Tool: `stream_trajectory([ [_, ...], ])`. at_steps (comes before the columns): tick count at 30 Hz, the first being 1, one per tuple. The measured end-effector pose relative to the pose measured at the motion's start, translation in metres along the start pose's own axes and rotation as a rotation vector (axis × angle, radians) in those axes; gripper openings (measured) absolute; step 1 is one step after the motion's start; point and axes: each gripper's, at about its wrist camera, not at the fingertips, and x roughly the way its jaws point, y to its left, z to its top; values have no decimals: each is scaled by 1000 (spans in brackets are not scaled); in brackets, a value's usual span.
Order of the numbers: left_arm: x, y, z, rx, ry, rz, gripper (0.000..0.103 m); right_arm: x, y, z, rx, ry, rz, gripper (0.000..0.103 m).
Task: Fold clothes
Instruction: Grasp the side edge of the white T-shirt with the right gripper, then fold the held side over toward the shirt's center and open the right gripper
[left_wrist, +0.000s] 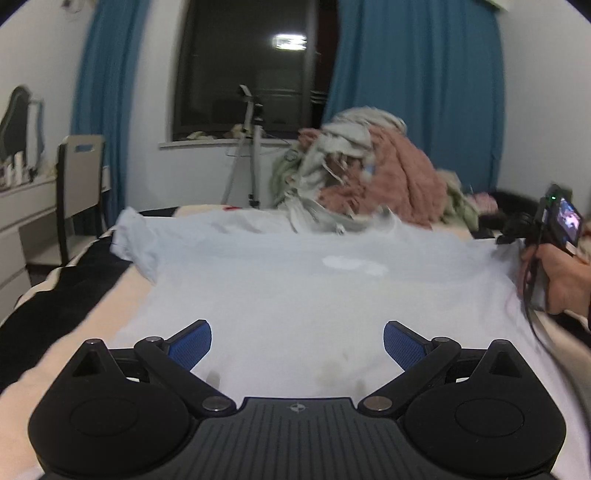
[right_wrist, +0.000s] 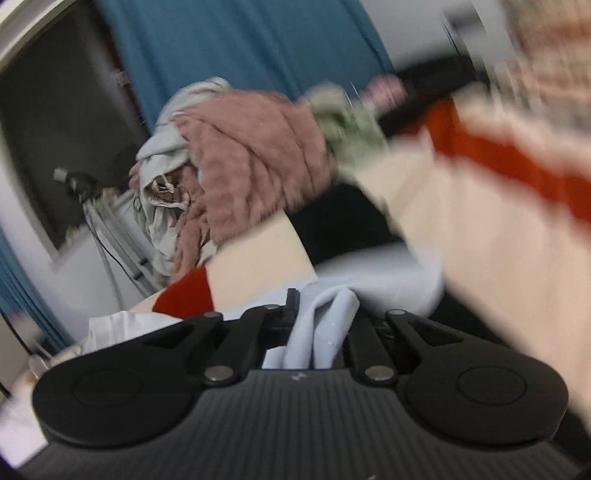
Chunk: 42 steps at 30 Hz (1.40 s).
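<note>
Both grippers are mine: my left gripper (left_wrist: 297, 345) hangs with its blue-padded fingers (left_wrist: 192, 347) spread wide above the near edge of the pale blue cotton T-shirt (left_wrist: 295, 280), gripping nothing. That shirt lies flat across the cream bedspread with black and red patches (left_wrist: 74, 332). My right gripper (right_wrist: 321, 314) is pressed together on a bunched fold of the shirt's far right edge. Behind the shirt sits a heap of unfolded clothes, pink fleece and grey-white fabric (left_wrist: 369, 173), before the blue curtains (left_wrist: 417, 74).

My pads (left_wrist: 192, 345) are ribbed blue; shirt (left_wrist: 295, 288) pale blue; at twelve o'clock, dusty-pink blanket (left_wrist: 399, 181), teal curtains (left_wrist: 417, 66).
</note>
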Motion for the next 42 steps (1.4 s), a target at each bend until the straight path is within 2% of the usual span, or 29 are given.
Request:
stream_trajectory([
  [4, -24, 35, 16, -121, 1, 3, 102, -47, 79, 28, -193, -115, -37, 7],
  [8, -39, 71, 25, -193, -1, 44, 102, -73, 182, 26, -466, -193, -91, 7],
  [11, -39, 99, 30, -258, 6, 80, 102, -74, 255, -3, -640, -206, -78, 7],
  [14, -37, 119, 30, -294, 14, 94, 102, -56, 311, -45, -734, -137, -35, 7],
  [17, -29, 132, 25, -305, 30, 107, 102, -29, 346, -95, -789, -58, -15, 7],
  [20, -15, 143, 17, -322, 46, 114, 102, -8, 359, -131, -781, 35, 24, 9],
  [21, -10, 146, 15, -331, 55, 119, 102, -3, 359, -140, -764, 70, 53, 23],
  [22, -5, 150, 13, -345, 73, 121, 102, -1, 357, -144, -740, 107, 90, 52],
  [23, 1, 153, 11, -359, 90, 122, 102, -3, 354, -145, -708, 135, 123, 70],
  [24, 5, 156, 9, -372, 102, 115, 102, -12, 353, -143, -689, 140, 151, 93],
  [29, 10, 151, 7, -349, 111, 96, 102, -79, 347, -130, -643, 103, 272, 94],
  [34, -5, 134, 9, -307, 88, 86, 102, -186, 310, -113, -622, 30, 339, 94],
  [38, -24, 119, 11, -291, 79, 60, 102, -278, 261, -114, -566, -5, 360, 94],
  [42, -50, 105, 13, -284, 85, 18, 102, -342, 220, -121, -520, -4, 339, 94],
])
